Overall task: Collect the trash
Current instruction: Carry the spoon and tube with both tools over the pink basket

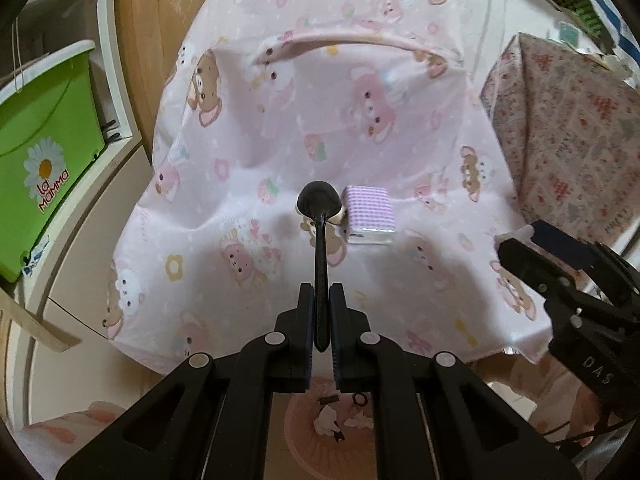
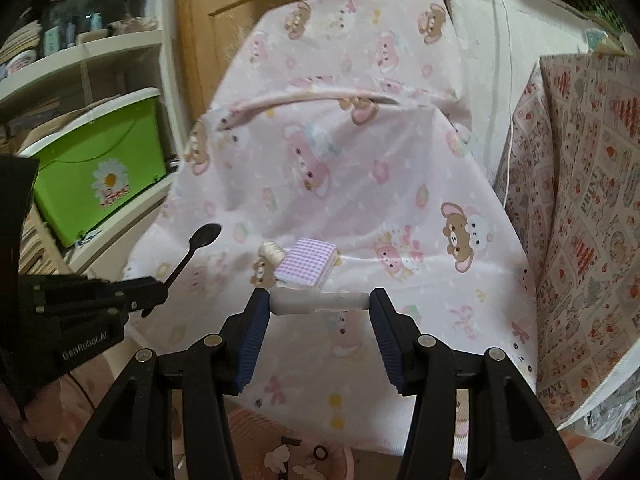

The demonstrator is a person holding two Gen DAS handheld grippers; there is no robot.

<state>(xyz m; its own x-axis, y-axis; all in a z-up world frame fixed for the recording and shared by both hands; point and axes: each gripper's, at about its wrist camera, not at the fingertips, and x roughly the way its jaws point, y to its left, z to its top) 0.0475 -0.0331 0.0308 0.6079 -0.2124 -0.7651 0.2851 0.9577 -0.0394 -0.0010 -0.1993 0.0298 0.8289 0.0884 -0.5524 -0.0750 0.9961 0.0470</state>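
My left tool [image 1: 320,312] pinches a light, stiff plastic spoon [image 1: 320,216] by its handle; my right tool [image 2: 318,304] grips a white tube [image 2: 316,303] endwise, likely slippery. Both hover above the pink bin [image 2: 240,420].

A black spoon [image 1: 320,216], a lilac gingham tissue pack [image 1: 370,214], a pink bear-print sheet [image 1: 280,128], a green daisy-marked box [image 1: 44,152], a white tube [image 2: 318,302].
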